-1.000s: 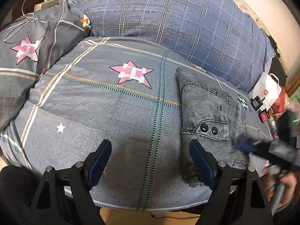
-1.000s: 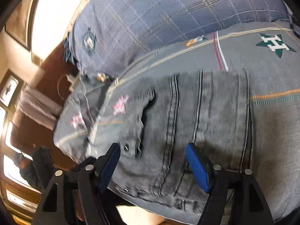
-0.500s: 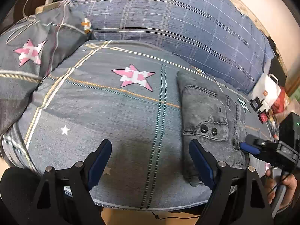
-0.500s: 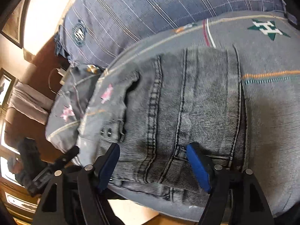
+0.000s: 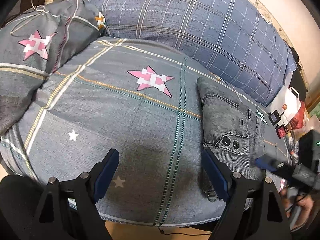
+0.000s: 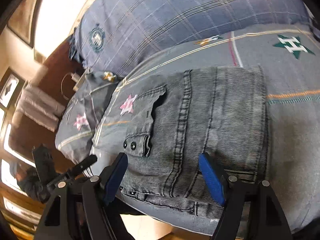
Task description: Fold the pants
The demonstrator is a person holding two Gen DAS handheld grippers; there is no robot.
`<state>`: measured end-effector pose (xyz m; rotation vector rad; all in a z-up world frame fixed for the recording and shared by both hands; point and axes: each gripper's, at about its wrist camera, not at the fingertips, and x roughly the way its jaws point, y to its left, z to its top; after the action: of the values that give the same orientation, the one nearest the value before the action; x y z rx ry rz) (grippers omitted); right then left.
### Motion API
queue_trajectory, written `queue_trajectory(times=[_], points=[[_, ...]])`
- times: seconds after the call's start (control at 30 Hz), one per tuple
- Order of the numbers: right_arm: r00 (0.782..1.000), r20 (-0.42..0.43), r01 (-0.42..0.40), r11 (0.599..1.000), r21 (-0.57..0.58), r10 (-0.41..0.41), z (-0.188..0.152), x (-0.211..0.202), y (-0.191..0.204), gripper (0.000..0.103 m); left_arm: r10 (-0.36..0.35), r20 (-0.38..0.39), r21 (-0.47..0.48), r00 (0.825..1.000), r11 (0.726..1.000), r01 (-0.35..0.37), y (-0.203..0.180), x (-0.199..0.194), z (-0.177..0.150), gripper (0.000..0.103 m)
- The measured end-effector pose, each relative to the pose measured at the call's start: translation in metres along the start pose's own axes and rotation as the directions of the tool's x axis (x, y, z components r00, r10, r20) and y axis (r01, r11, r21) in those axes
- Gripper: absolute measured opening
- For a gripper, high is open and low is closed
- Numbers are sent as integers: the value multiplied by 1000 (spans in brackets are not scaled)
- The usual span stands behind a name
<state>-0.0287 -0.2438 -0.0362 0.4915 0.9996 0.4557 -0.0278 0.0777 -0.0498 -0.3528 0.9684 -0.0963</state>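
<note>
The folded grey pants (image 6: 210, 124) lie on the bed (image 5: 112, 120) close to its near edge, on the right side of the grey star-print cover. The right gripper (image 6: 164, 178) hovers over their near end with jaws wide apart, gripping nothing. The left gripper (image 5: 160, 174), equally spread and empty, hangs above bare cover just left of the pants. Left of them the cover lies open up to a pillow (image 5: 36, 48); the blue plaid duvet (image 5: 200, 20) bounds the far side.
</note>
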Motion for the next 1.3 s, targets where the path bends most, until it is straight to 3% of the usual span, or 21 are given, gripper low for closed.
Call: queue_trajectory(times=[0.07, 0.1, 0.2, 0.5, 0.63, 0.93, 1.3], points=[[997, -62, 50, 999, 9, -50, -4, 16, -9, 78, -3, -4, 18, 1000, 1000, 4, -2, 1, -1, 85], [996, -53, 72, 997, 13, -72, -4, 14, -10, 77, -3, -1, 21, 1000, 1000, 3, -3, 1, -1, 85], [1000, -3, 7, 999, 45, -7, 1, -4, -12, 77, -5, -4, 14, 1000, 1000, 5, -4, 4, 1, 85], [986, 169, -20, 994, 108, 1, 9, -52, -51, 77, -56, -40, 11, 998, 998, 57, -8, 18, 13, 85], [986, 166, -43, 986, 160, 16, 7, -60, -68, 77, -103, -26, -10, 994, 995, 102, -6, 22, 20, 85], [975, 215, -110, 963, 247, 56, -7, -56, -109, 77, -89, -60, -17, 994, 996, 88, -10, 37, 23, 85], [965, 244, -147, 967, 206, 95, -8, -52, -106, 77, -108, -52, -6, 993, 994, 108, -7, 22, 13, 85]])
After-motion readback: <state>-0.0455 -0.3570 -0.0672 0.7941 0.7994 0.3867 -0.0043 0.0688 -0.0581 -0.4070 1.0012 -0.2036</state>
